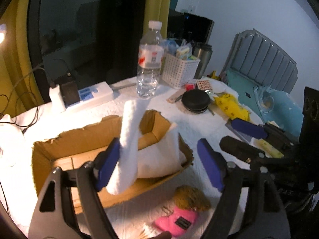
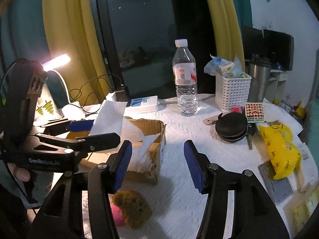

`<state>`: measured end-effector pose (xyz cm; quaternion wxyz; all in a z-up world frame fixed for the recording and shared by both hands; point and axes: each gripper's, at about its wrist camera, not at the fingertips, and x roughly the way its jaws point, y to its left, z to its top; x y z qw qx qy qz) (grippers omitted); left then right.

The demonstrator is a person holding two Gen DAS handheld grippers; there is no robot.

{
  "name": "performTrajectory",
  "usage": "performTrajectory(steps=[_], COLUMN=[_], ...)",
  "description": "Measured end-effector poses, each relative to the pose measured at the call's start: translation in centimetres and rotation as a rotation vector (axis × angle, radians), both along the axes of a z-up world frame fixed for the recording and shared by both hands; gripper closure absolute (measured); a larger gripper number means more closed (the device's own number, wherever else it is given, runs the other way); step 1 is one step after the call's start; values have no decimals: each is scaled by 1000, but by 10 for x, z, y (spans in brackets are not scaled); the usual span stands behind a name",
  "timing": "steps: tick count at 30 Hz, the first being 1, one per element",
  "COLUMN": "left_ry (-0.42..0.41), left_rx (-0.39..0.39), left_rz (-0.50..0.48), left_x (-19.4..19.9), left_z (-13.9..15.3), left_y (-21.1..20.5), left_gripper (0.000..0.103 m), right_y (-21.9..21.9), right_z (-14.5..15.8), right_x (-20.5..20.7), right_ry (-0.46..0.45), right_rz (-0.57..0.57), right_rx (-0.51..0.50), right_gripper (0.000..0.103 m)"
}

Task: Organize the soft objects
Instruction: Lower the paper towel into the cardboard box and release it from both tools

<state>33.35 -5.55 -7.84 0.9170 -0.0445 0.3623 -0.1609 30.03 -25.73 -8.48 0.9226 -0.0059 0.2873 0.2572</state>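
Note:
A torn cardboard box (image 1: 65, 145) stands on the white-covered table, holding a folded white cloth (image 1: 159, 159). A long white towel (image 1: 129, 139) stands up out of the box and leans on the left pad of my left gripper (image 1: 158, 145), whose jaws are wide apart above the box. The right wrist view shows the same towel (image 2: 109, 117) between the left gripper's fingers (image 2: 107, 130), touching only one. My right gripper (image 2: 157, 149) is open with nothing in it, just right of the box (image 2: 153, 127). A plush toy (image 1: 185, 209) with brown hair and pink clothing lies in front of the box.
Behind the box are a water bottle (image 1: 149, 59), a white basket (image 1: 179, 69) of packets, a steel tumbler (image 1: 203, 57) and a power strip (image 1: 95, 95). A black round pouch (image 1: 195, 100) and a yellow bag (image 1: 229, 105) lie to the right. A lamp (image 2: 57, 60) shines at the left.

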Motion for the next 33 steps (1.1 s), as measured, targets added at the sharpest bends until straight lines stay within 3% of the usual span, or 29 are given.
performTrajectory(steps=[6,10,16,21,26,33], left_ry=[-68,-107,-80,-51,-58,-77], left_rx=[-13,-24,-68,-64,-85,-116], left_rz=[4,6,-36,-57,-106,-81], left_x=[-32,-53,-52,-48,-50,-49], left_z=[19,26,17,8,0,-8], left_y=[13,21,23,26,29,51], left_gripper=[22,12,12,12,12,12], right_y=[7,13,15,11,29,50], right_z=[11,15,18,13,8,9], right_x=[-24,-40,-53,-49,-38,-16], right_ry=[-22,-29,-36,-16,-4,18], right_rz=[-7,-2,-2,-11,63,125], right_rx=[-15,-21,-17,-4,-4,29], right_gripper=[44,38,38,38,38,42])
